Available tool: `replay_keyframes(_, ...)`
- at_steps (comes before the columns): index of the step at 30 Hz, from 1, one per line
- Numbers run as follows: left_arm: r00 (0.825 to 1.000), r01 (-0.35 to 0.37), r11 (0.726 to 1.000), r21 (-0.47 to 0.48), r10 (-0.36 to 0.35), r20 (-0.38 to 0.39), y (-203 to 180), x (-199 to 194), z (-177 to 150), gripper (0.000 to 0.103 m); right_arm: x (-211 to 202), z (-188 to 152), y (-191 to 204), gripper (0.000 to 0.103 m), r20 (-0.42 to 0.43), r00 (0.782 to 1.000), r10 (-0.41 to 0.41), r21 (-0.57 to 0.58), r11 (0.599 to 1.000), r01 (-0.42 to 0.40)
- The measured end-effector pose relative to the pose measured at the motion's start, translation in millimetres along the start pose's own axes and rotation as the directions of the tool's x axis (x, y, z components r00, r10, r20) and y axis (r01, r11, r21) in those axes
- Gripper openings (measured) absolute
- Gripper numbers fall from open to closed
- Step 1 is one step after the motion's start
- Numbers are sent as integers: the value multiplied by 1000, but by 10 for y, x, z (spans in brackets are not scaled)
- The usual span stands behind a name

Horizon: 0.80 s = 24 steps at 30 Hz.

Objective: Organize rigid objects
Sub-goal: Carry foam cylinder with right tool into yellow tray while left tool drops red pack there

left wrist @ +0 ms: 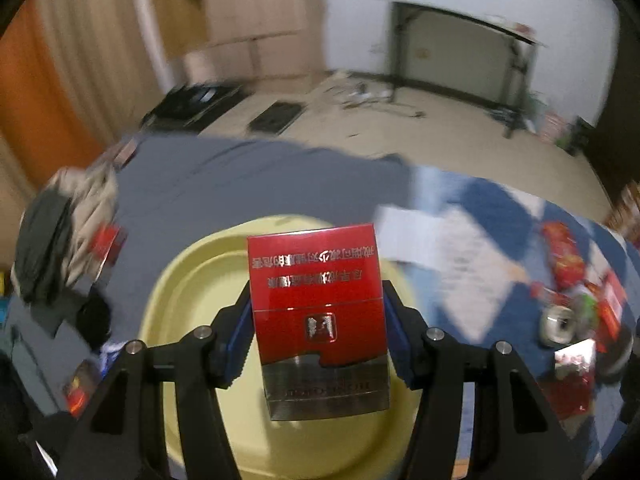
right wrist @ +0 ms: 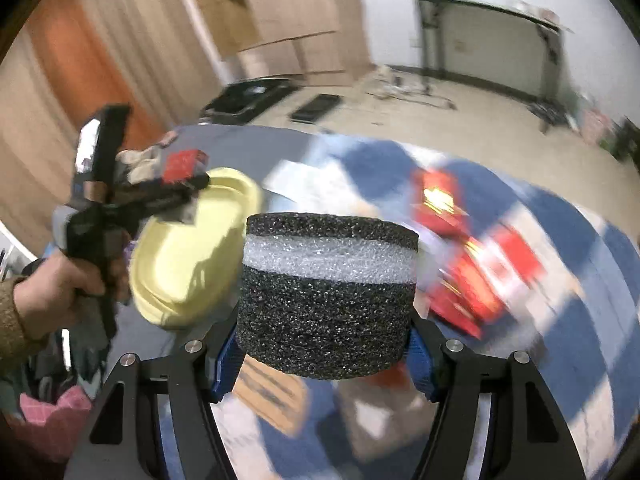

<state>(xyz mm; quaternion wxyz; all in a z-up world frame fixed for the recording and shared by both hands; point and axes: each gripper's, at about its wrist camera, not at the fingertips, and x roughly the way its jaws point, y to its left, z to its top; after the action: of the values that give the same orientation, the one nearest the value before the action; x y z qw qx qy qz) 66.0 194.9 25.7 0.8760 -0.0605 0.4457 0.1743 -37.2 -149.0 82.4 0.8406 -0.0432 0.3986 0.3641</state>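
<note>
the left gripper (left wrist: 318,320), held level above the yellow tray (left wrist: 192,280), has its fingers clenched on a red box (left wrist: 316,280). the right gripper (right wrist: 320,344) is raised over the blue-and-white bed cover (right wrist: 560,320), fingers grasping a black-and-white foam cylinder (right wrist: 326,296).

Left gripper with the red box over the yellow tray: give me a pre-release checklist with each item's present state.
1. Red box clamped between the left gripper pads: ok.
2. Box above the yellow tray: ok.
3. Tray floor beneath the box free of items: ok where visible.
4. Box height above the tray floor: cannot tell.
5. Right gripper holding its foam cylinder securely: ok.
6. Right gripper apart from the tray: ok.
</note>
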Motion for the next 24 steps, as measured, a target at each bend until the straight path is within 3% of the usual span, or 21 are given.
replay_keyframes(4, 991, -21, 991, -135, 3, -131, 548, 284, -42, 59, 435, 303, 622, 67, 14, 998, 62, -96, 994, -60)
replay_keyframes(7, 983, -36, 990, -138, 10, -182, 736, 489, -72, 59, 863, 400, 1057, 67, -9, 996, 89, -172, 981, -89)
replay_keyframes(10, 968, -16, 984, -175, -29, -250, 902, 713, -105, 59, 1338, 441, 1347, 67, -24, 997, 73, -233, 970, -77)
replay_keyframes(14, 954, 7, 983, -181, -61, -294, 950, 894, -105, 59, 1829, 442, 1511, 67, -60, 996, 61, -212, 975, -72)
replay_keyframes(18, 953, -10, 974, -227, -60, -298, 1049, 1016, -81, 60, 2130, 356, 1731, 67, -101, 995, 21, -323, 945, -53)
replay_keyframes(24, 934, 11, 973, -232, -93, -344, 1081, 1230, -119, 59, 2697, 427, 1738, 67, -202, 979, 1, -343, 937, -72)
